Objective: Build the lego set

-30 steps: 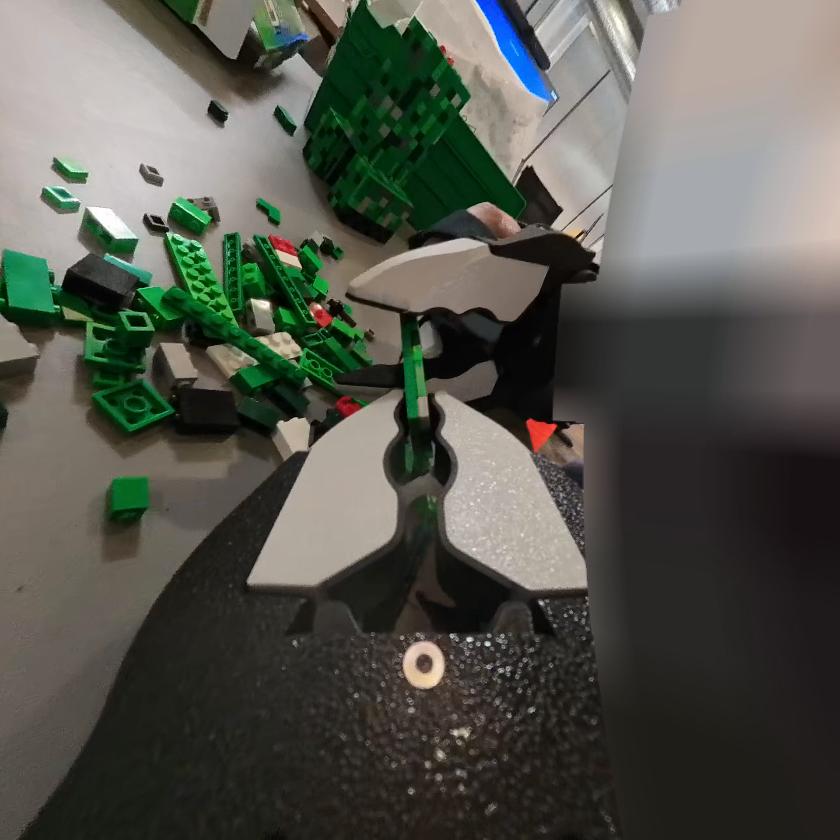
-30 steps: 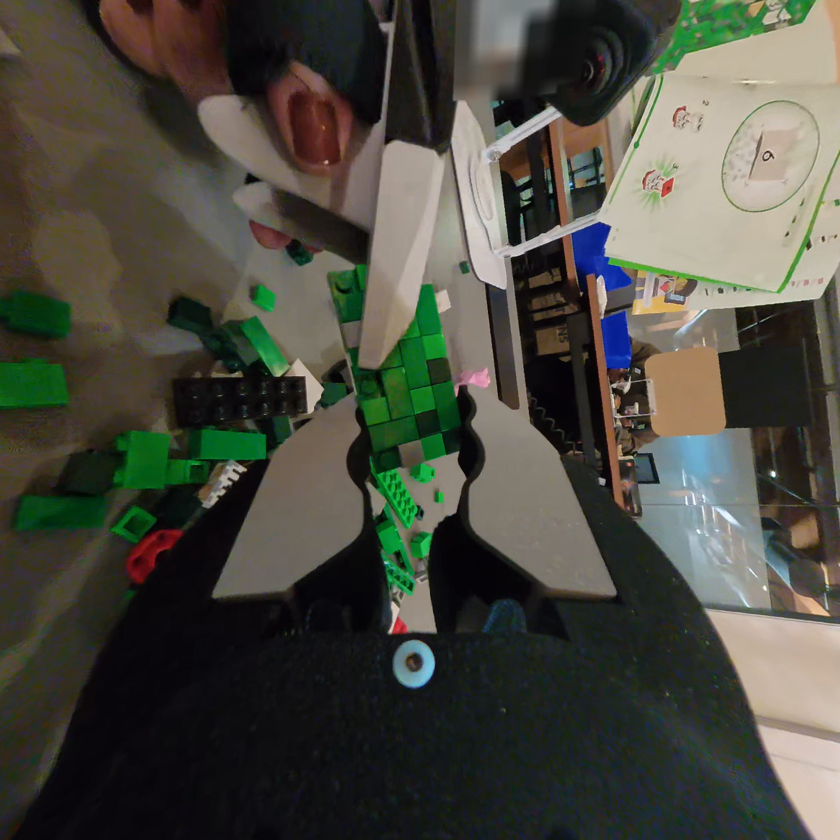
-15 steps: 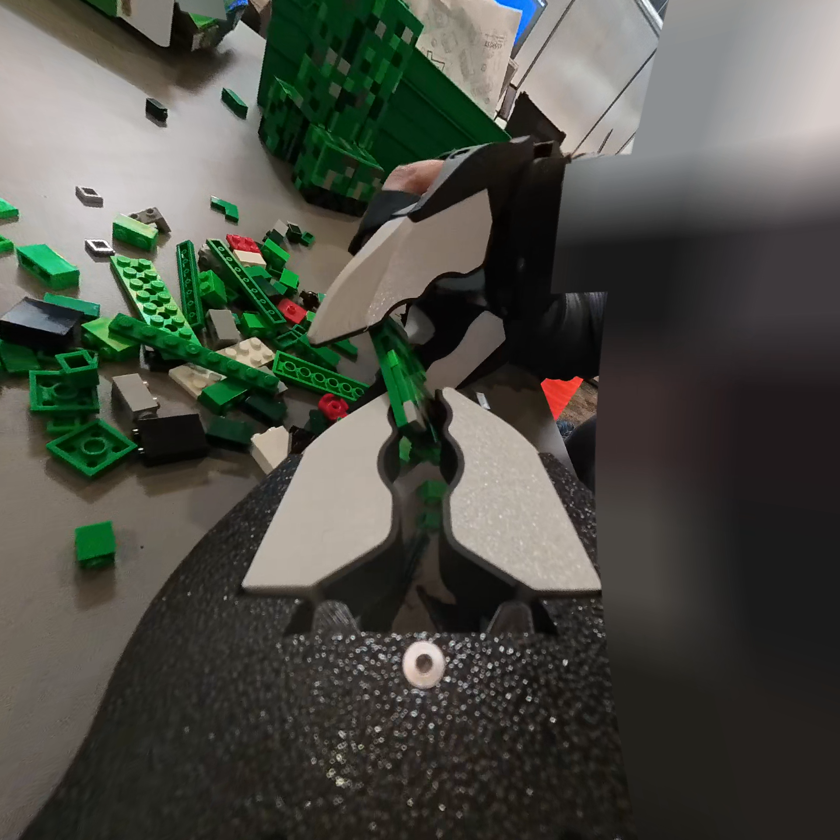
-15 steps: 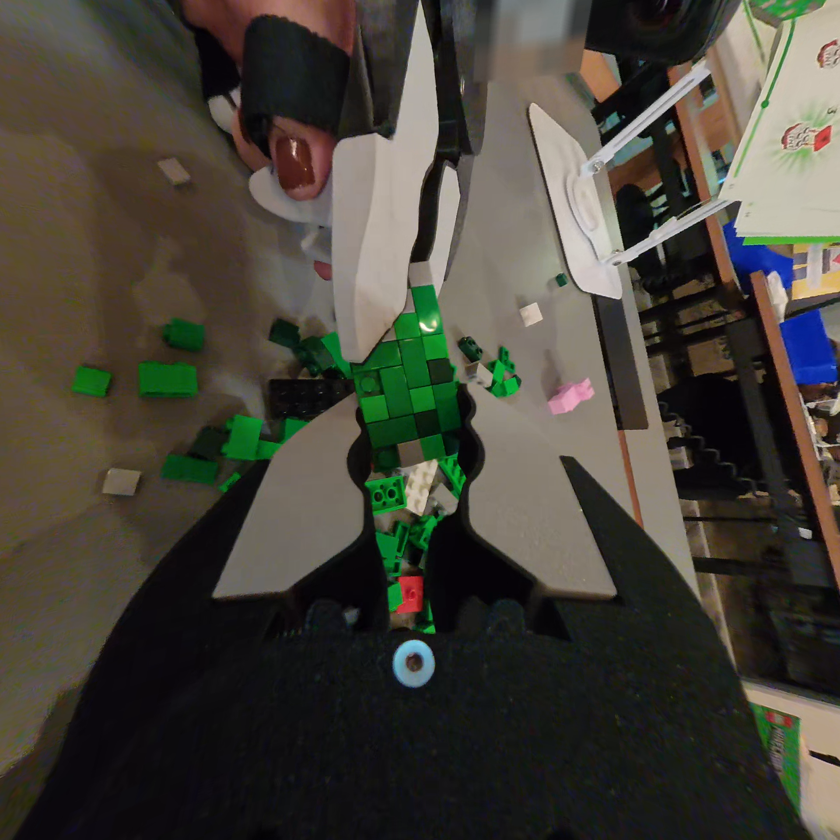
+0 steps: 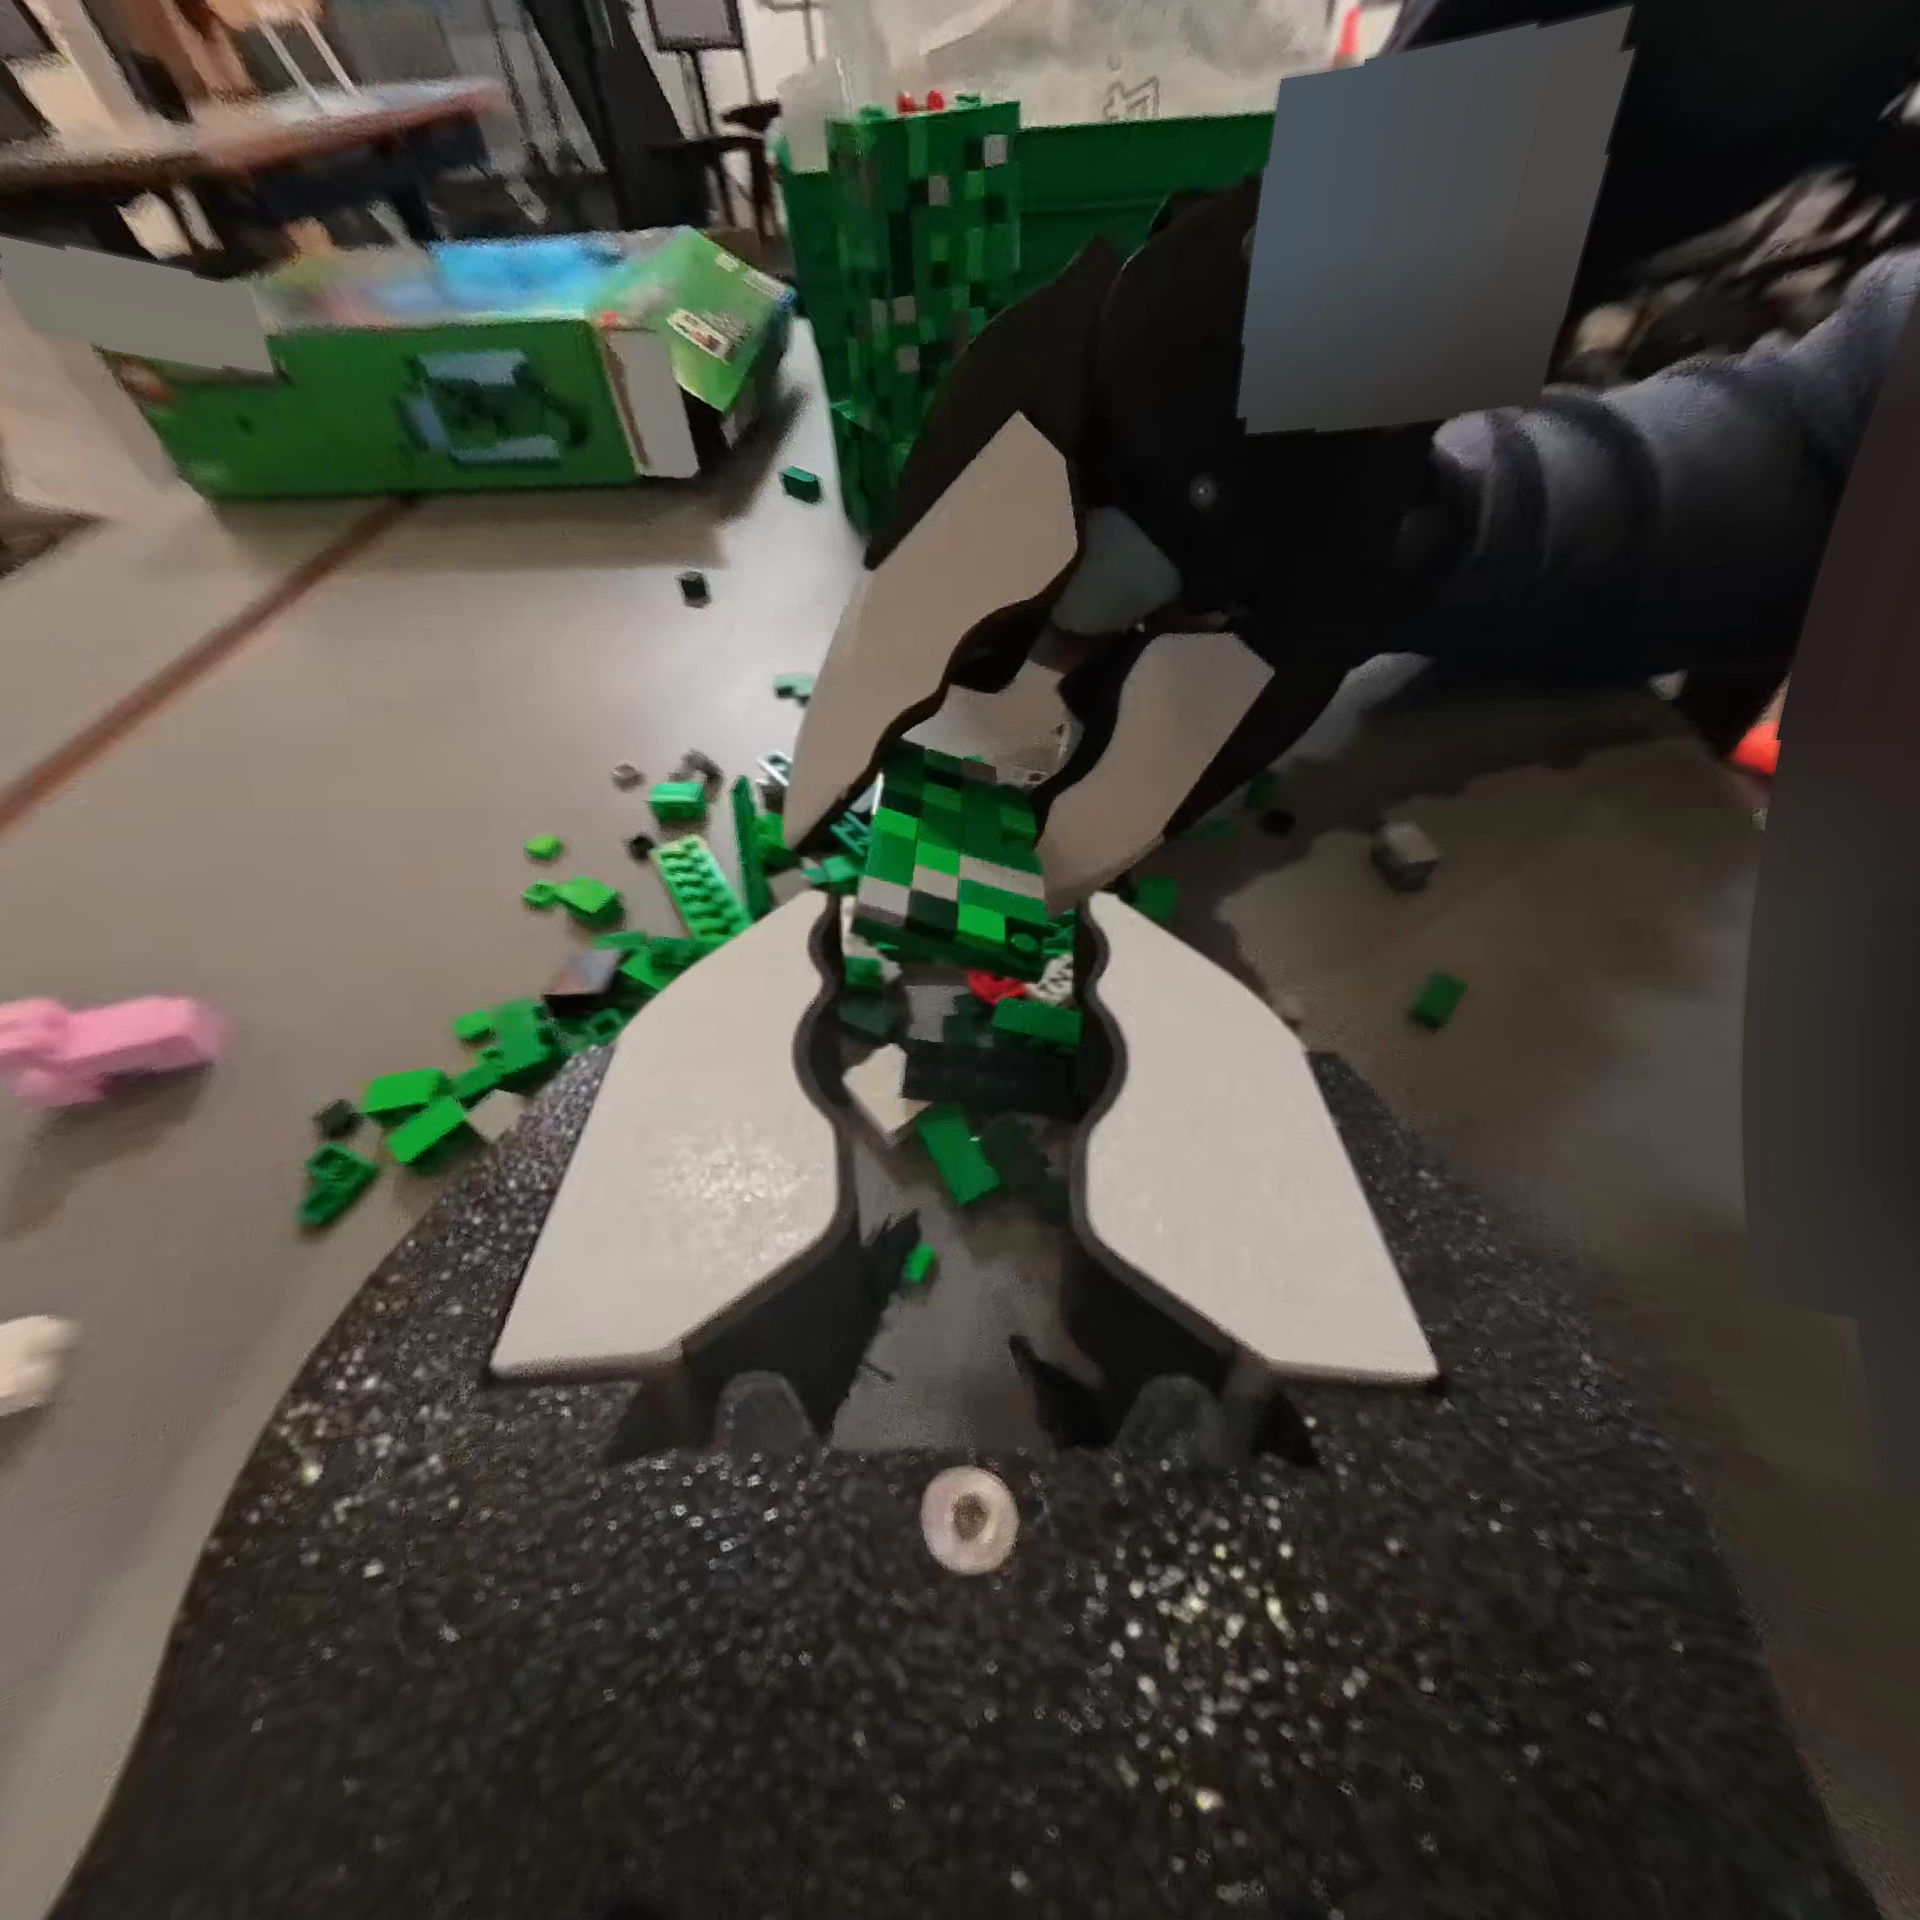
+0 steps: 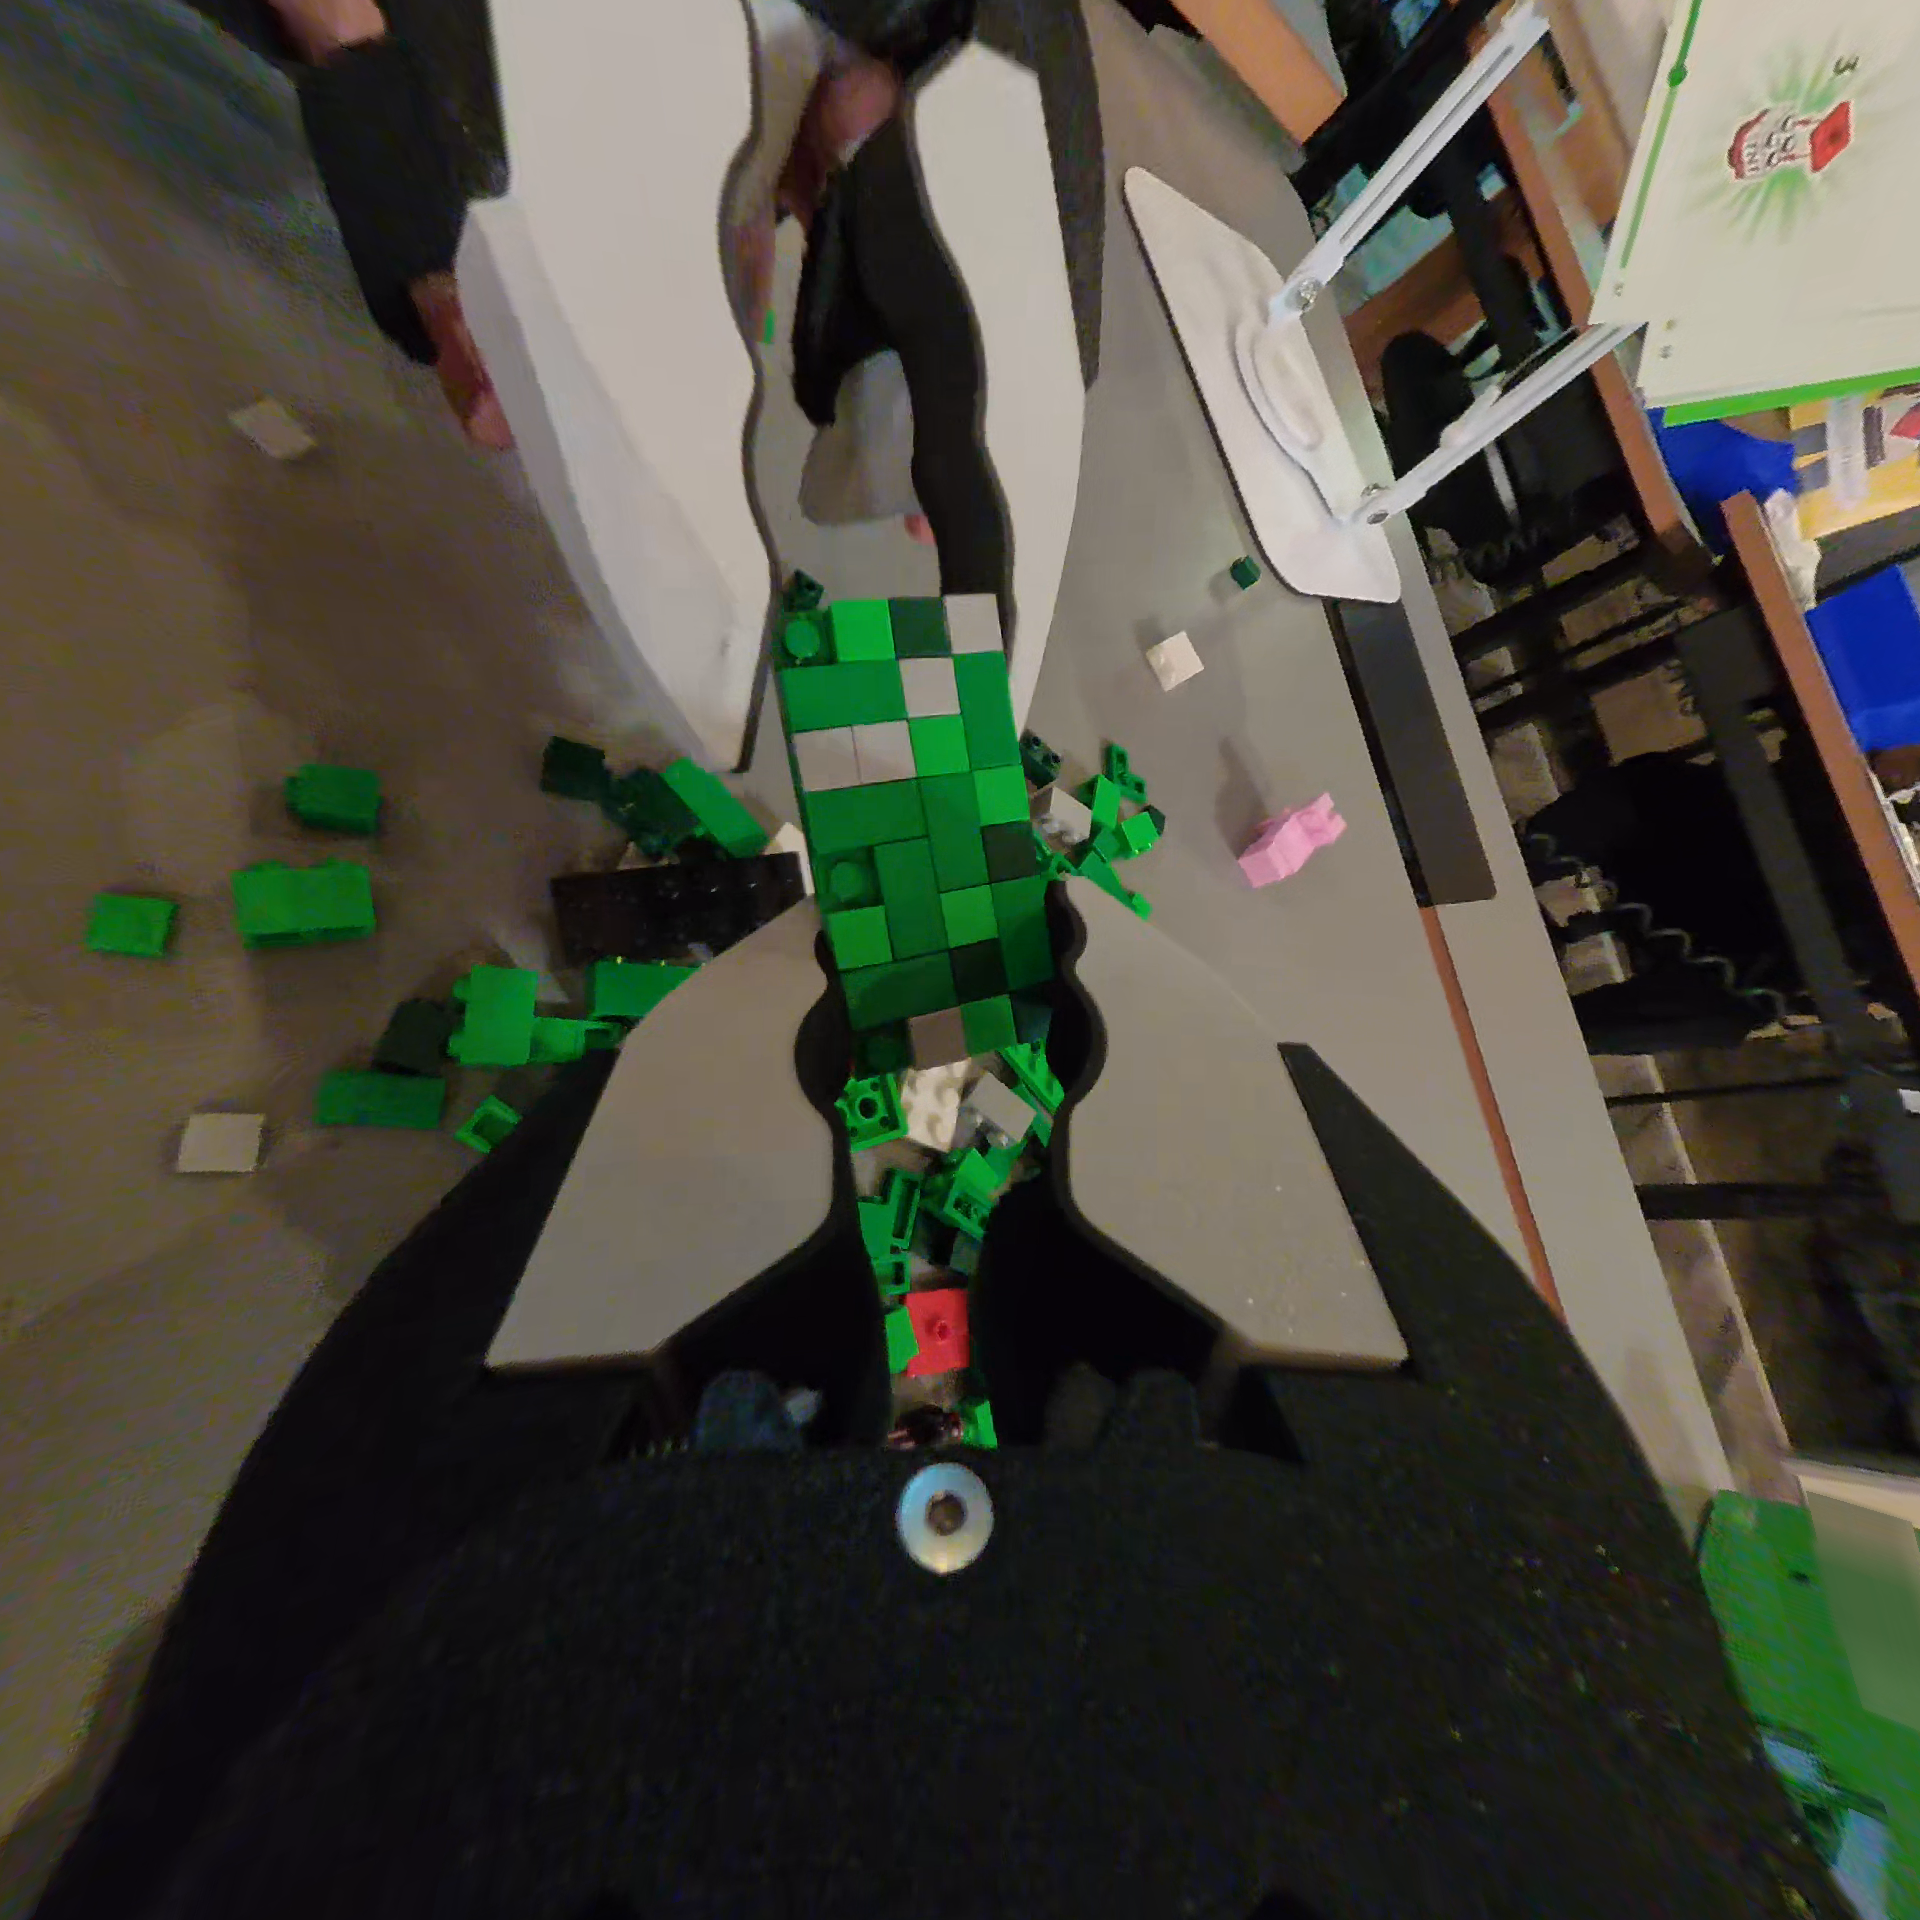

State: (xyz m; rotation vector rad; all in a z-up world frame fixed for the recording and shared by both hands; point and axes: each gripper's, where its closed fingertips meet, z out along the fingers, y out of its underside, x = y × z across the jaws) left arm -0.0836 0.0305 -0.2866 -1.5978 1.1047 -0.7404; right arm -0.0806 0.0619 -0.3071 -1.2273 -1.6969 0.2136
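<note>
Both tongs grip lengthwise green panel.

grey table strewn with loose green bricks.

The left wrist view is taken low and close along its own fingers, faced across the grey table toward the far edge. The right wrist view is taken from above, tilted down, with the table's edge at its right. The green panel and loose bricks are shared by both.
</note>
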